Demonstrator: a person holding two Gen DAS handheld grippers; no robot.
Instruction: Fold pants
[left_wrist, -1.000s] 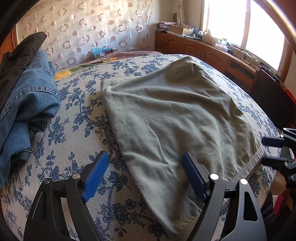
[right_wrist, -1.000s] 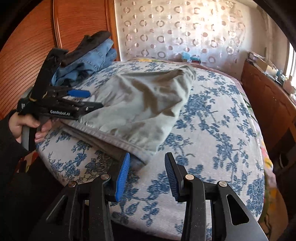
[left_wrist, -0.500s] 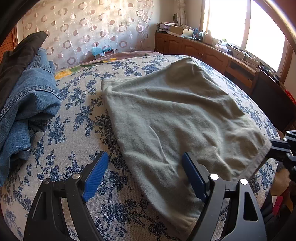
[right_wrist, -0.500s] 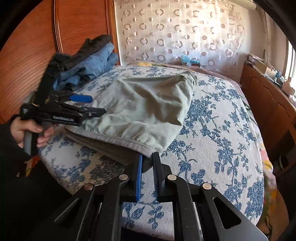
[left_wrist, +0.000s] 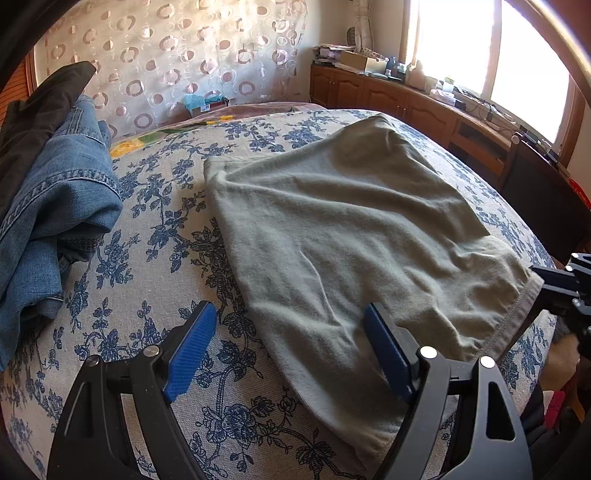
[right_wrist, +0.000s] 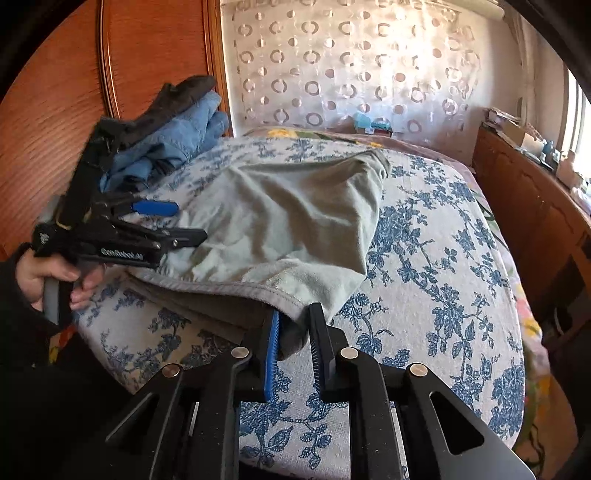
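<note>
At the left edge of the bed (left_wrist: 155, 266) a heap of blue jeans (left_wrist: 55, 206) lies under a dark garment (left_wrist: 40, 103), well apart from the grey-green pants (left_wrist: 351, 229), which lie already doubled in layers across the middle of the bed with their hemmed end at the near edge. The left gripper (left_wrist: 291, 350) hovers with its jaws spread wide and nothing in them, one pad over bare bedspread, the other over the pants' near left corner. Further right, the right gripper (right_wrist: 293, 332) has just been closing and is clenched on the pants' near right corner, cloth bunched between its pads. The pants look soft, light and limp: they should drape and crease rather than hold a shape, so both near corners likely want a firm pinch through all layers at the hem, where the stitching gives the stiffest hold. Open bedspread lies beyond and right of the pants, giving room to carry the fold toward the far edge; a wooden cabinet (left_wrist: 388, 99) runs along the right side.
</note>
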